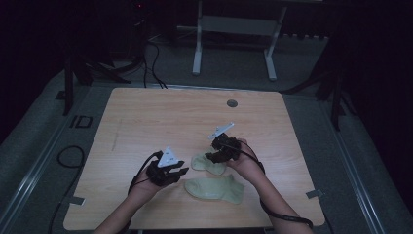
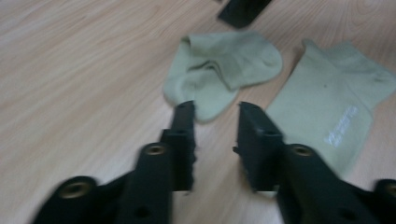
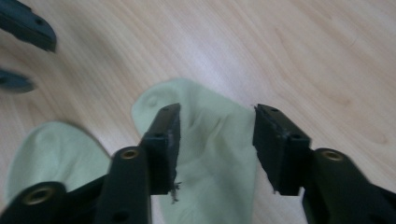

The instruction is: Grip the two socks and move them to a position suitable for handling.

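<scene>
Two pale green cotton socks lie on my wooden worktop (image 1: 146, 117): a crumpled sock (image 1: 208, 163) beneath my right gripper (image 3: 215, 140), a flat sock (image 1: 214, 188) beside my left gripper (image 2: 212, 140). Both grippers' fingers stand apart, holding nothing.

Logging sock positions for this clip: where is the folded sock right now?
In the high view the folded sock lies near the table's front edge, under the open right claw, just behind the flat sock.
</scene>
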### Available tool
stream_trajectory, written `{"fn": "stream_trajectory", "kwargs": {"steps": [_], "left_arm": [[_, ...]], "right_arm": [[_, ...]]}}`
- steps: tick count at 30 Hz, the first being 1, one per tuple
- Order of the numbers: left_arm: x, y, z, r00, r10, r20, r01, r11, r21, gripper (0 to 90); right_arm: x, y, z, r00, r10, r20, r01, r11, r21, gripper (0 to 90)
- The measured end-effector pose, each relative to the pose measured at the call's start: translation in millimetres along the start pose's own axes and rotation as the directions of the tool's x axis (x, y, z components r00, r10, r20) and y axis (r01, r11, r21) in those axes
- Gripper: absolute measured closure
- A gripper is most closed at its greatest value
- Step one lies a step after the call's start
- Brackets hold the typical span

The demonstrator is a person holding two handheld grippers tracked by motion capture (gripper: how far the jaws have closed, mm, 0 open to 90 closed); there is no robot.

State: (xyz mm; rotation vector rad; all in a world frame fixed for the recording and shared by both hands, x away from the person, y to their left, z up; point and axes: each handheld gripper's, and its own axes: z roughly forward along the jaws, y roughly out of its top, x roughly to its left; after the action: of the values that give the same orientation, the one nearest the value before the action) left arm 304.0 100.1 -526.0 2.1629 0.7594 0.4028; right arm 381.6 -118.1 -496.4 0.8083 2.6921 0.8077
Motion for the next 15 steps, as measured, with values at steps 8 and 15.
{"fn": "stream_trajectory", "kwargs": {"steps": [8, 15], "left_arm": [[-0.7, 13.7, 42.6, 1.0, 0.007, -0.007, -0.006, 0.9963, 0.086, 89.3], [3.6, 12.4, 68.8, 0.9998, -0.001, -0.021, 0.004, 0.9902, 0.14, 89.3]], "right_arm": [[7.2, -6.4, 13.6, 0.9998, 0.011, -0.016, -0.011, 1.0, 0.008, 61.6], [9.9, -16.0, 36.1, 0.9998, 0.013, -0.018, -0.011, 0.997, 0.074, 64.5]]}}
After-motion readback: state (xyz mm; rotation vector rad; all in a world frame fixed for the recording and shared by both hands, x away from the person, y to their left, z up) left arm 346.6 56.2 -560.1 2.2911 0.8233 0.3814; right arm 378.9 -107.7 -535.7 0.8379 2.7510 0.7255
